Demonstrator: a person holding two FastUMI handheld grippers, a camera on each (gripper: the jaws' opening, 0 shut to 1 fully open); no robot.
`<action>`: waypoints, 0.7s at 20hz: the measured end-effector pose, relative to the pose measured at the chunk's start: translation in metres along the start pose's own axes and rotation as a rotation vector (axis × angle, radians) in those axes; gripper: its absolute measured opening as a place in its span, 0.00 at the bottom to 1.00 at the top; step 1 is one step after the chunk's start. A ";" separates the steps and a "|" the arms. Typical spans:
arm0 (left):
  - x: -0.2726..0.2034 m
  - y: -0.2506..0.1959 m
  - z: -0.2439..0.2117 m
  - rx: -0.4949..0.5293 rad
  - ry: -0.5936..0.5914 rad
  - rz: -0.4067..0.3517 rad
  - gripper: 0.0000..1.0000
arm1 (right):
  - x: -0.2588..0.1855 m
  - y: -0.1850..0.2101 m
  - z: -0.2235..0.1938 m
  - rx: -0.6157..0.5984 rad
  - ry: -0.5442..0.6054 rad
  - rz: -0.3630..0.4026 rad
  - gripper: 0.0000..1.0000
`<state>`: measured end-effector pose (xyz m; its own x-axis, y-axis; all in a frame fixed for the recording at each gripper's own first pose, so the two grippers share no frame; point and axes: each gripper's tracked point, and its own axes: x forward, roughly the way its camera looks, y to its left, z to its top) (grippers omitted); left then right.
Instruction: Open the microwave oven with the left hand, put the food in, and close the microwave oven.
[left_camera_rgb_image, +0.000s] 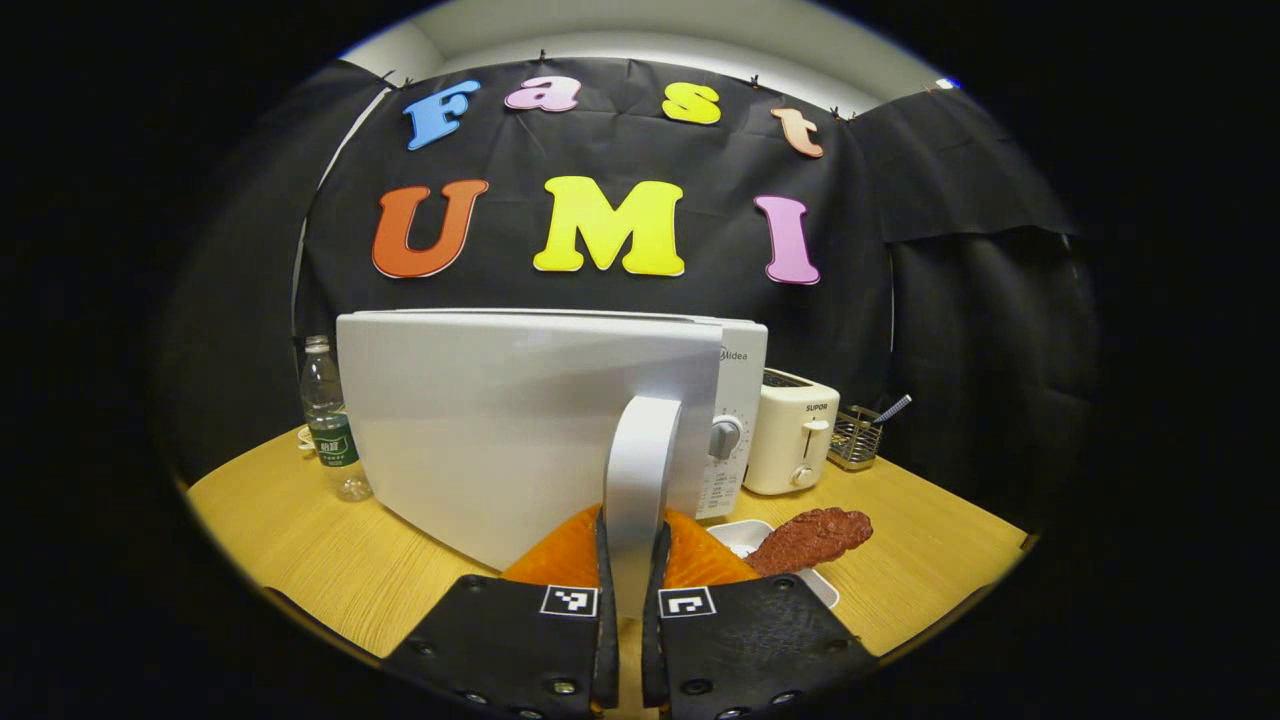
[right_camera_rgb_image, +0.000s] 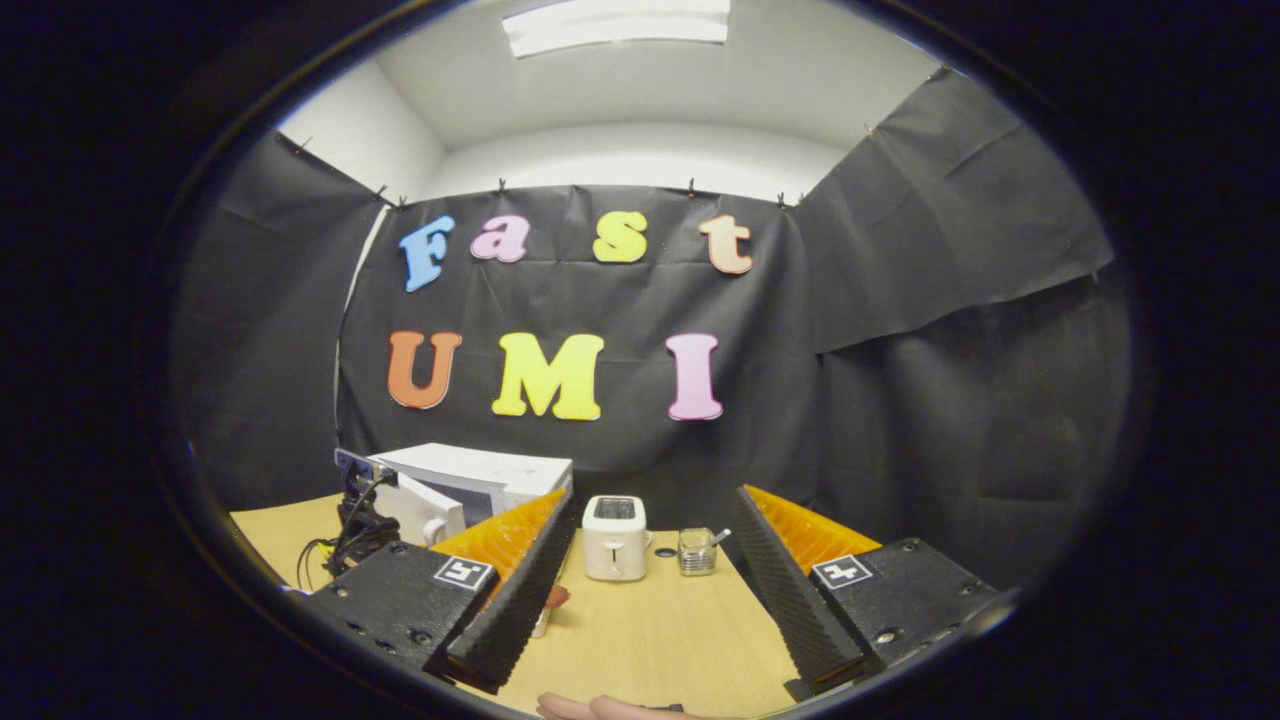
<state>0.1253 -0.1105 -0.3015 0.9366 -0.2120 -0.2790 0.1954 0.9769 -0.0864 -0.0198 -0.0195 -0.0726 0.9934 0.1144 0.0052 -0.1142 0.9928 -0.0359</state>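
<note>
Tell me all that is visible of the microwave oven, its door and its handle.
The microwave oven is a white box standing on the wooden table. Its door looks swung partly open, plain and smooth. A pale, curved vertical handle sits at the door's edge, and the left gripper is shut on it. A round knob shows on the control panel.

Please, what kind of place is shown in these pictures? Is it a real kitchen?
Probably not a real kitchen: it looks like a staged recording booth set up as one. A microwave oven, a toaster and a water bottle stand on a wooden table, with black cloth hung as walls.
</note>
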 end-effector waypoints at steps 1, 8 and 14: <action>-0.009 0.004 -0.001 -0.003 -0.003 -0.009 0.08 | -0.002 0.007 0.001 -0.005 0.000 0.009 0.92; -0.070 0.046 -0.010 0.019 -0.008 -0.011 0.09 | -0.002 0.039 -0.008 -0.009 0.014 0.051 0.93; -0.135 0.126 -0.023 0.033 -0.005 0.130 0.17 | 0.003 0.063 -0.028 0.007 0.069 0.098 1.00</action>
<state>0.0162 0.0409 -0.2971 0.9561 -0.0835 -0.2810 0.0816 0.9965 -0.0185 -0.0242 0.0423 -0.1028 0.9757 0.2088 -0.0671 -0.2109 0.9771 -0.0262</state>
